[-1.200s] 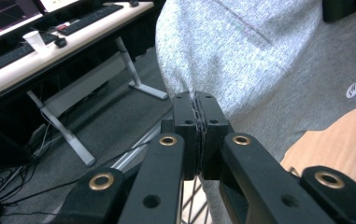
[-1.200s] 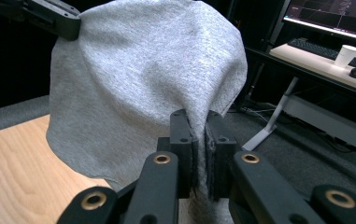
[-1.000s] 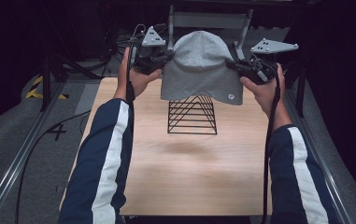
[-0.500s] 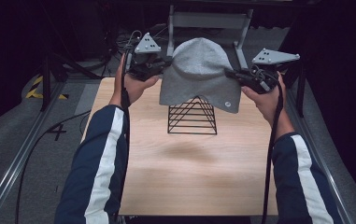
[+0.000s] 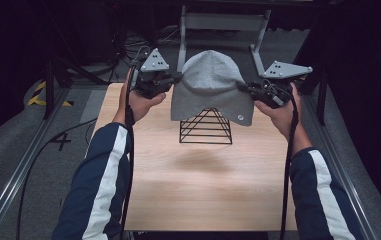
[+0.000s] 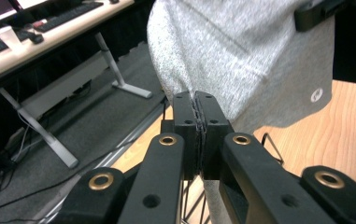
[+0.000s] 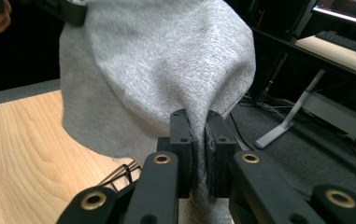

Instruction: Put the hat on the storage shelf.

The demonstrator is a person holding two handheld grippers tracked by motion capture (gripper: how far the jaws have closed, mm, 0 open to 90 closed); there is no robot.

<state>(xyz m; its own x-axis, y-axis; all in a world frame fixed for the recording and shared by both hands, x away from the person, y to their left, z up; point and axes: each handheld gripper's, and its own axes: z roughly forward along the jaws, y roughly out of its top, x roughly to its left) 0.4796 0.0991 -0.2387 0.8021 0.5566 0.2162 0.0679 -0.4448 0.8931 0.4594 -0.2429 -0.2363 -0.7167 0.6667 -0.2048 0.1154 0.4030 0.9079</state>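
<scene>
A grey knit beanie [image 5: 210,85] hangs in the air above a black wire pyramid stand [image 5: 206,127] near the table's far edge. My left gripper [image 5: 174,80] is shut on the beanie's left edge, and my right gripper [image 5: 242,88] is shut on its right edge. In the left gripper view the jaws pinch the beanie [image 6: 255,56] fabric between them, with my left gripper [image 6: 195,98] pressed tight. The right gripper view has my right gripper [image 7: 198,119] clamped on a fold of the beanie [image 7: 161,70]. The stand's top is hidden behind the hanging hem.
The wooden table [image 5: 203,185] stretches toward the person with bare surface in front of the stand. A grey metal frame [image 5: 223,22] stands beyond the far edge. Cables trail from both grippers along the forearms. Desks with keyboards [image 6: 68,16] sit in the background.
Both grippers have lifted the beanie a little higher and farther back over the stand, so more of the wire stand now shows under the hem.
</scene>
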